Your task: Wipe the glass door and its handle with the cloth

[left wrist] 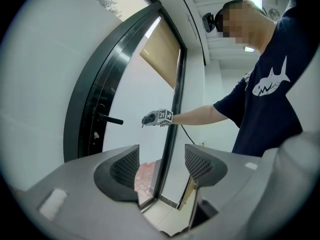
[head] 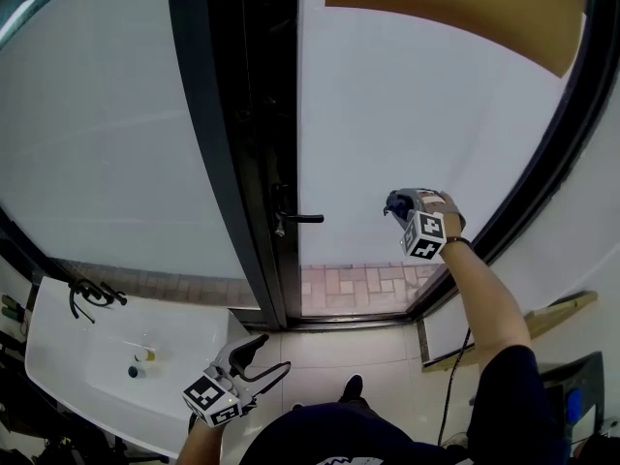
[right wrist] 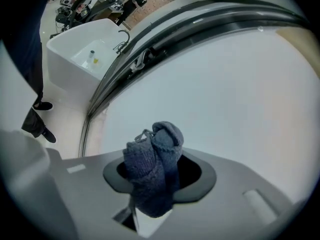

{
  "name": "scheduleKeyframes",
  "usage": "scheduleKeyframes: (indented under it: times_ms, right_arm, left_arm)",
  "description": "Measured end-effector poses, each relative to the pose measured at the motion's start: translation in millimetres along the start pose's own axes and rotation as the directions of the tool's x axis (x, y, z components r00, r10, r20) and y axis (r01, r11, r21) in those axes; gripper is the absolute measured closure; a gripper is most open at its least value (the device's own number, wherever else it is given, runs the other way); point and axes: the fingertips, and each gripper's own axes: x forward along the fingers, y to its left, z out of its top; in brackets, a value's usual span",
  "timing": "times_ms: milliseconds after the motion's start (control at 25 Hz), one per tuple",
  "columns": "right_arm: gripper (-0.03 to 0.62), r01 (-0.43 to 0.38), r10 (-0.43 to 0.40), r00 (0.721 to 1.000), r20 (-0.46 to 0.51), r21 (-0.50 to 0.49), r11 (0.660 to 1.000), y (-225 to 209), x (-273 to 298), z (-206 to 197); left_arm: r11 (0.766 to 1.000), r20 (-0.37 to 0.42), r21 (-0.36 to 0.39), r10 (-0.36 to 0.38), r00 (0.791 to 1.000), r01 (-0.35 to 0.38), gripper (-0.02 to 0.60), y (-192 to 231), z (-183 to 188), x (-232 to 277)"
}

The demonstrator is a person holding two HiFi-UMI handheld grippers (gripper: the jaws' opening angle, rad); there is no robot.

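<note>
Cloth — soft, light, bunched — sits pinched mid-wad in my right tongs, right of the door handle. Left tongs half-open, empty.

Pale tiled floor, running from the near edge to the foot of the black-framed glass door at the far side. Left: white rectangular washbasin, with a black tap on its far rim and two small containers in its bowl, one yellow-topped and one dark. Right: light wooden plank, low against the wall. Near centre: dark shoe on the tiles.
</note>
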Motion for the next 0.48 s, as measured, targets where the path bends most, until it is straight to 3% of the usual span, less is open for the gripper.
scheduleKeyframes:
  times_ms: [120, 200, 360, 480]
  right_arm:
    - [0.439, 0.014, -0.012, 1.0, -0.026, 0.051, 0.999, -4, -5, -11]
    - [0.439, 0.019, -0.018, 1.0, -0.005, 0.135, 0.991, -8, -10, 1]
    - [0.439, -0.013, -0.032, 0.988, 0.153, 0.283, 0.959, -23, -22, 75]
    - [0.439, -0.099, -0.014, 0.954, 0.298, 0.362, 0.927, -34, -28, 145]
  left_arm:
    - [1.0, -0.003, -0.003, -0.006, 1.0, 0.006, 0.301, -2, -3, 0]
    - [1.0, -0.005, -0.007, -0.011, 1.0, 0.01, 0.301, -3, -7, -1]
    - [1.0, -0.011, -0.009, -0.007, 1.0, 0.007, 0.301, -3, -7, -3]
    - [1.0, -0.001, -0.002, -0.004, 1.0, 0.004, 0.301, -3, -4, -4]
